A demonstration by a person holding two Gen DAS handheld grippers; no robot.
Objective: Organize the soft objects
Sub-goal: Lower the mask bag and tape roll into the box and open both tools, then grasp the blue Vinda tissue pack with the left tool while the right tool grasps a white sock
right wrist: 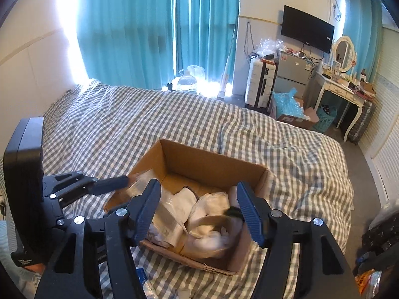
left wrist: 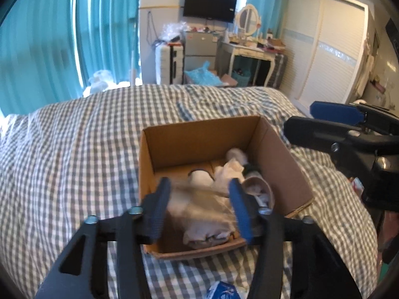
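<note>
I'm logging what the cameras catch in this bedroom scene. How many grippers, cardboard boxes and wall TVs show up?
Grippers: 2, the left gripper and the right gripper
Cardboard boxes on the bed: 1, the cardboard box
Wall TVs: 1, the TV
Total: 4

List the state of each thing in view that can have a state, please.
cardboard box: open on top, partly filled with soft items
left hand-held gripper: open, with a blurred packet between its fingers
right hand-held gripper: open, empty, above the box
curtains: drawn shut
television: screen dark
</note>
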